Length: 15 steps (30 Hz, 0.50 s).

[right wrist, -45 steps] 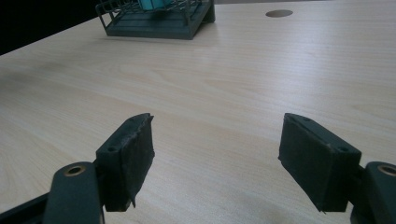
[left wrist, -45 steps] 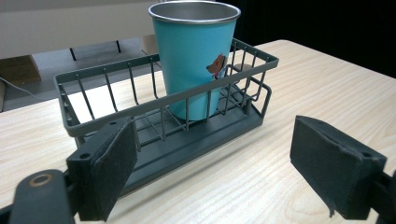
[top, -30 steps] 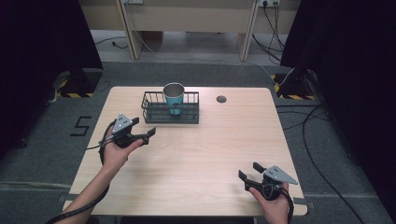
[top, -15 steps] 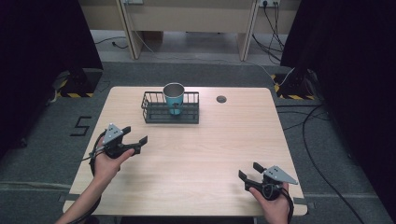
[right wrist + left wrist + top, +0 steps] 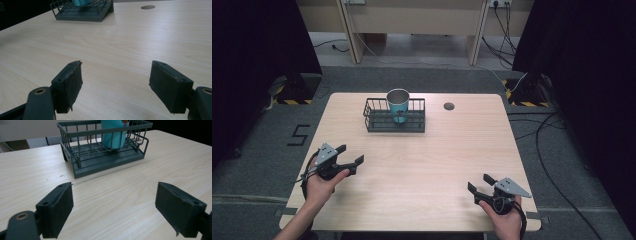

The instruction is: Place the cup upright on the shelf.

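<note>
Teal metal cup (image 5: 398, 103) is standing upright inside the dark wire rack (image 5: 394, 116) at the far middle of the pale wooden table (image 5: 422, 165). Nearest the person, the right gripper (image 5: 479, 185) is hovering at the near right corner with its jaws spread wide and nothing between them. A little farther in, the left gripper (image 5: 352, 154) is hanging over the near left part of the table, jaws likewise wide apart and holding nothing, facing the rack, well apart from it. Beyond, a small dark round hole (image 5: 449, 106) is sitting right of the rack.
</note>
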{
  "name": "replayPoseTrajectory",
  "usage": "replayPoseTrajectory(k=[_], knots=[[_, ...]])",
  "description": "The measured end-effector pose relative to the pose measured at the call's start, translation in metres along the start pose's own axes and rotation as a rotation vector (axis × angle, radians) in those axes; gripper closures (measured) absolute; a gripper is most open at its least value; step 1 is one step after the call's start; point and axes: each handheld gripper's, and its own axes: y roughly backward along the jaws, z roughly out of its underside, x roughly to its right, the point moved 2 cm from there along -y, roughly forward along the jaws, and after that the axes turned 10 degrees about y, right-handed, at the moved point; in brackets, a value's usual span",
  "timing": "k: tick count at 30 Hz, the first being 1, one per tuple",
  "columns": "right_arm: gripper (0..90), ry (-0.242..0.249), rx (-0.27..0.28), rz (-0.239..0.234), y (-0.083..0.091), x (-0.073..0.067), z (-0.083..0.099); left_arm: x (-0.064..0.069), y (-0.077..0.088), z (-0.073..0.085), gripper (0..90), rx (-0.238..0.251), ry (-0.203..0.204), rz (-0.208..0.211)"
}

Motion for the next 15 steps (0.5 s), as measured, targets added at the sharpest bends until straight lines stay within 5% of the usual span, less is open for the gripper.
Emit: replayPoseTrajectory(k=[15], knots=[[26.9,0.013,-0.001,-0.004,-0.001,-0.001,0.000,-0.006,0.004,0.022,14.8,0.007,0.006,-0.005]])
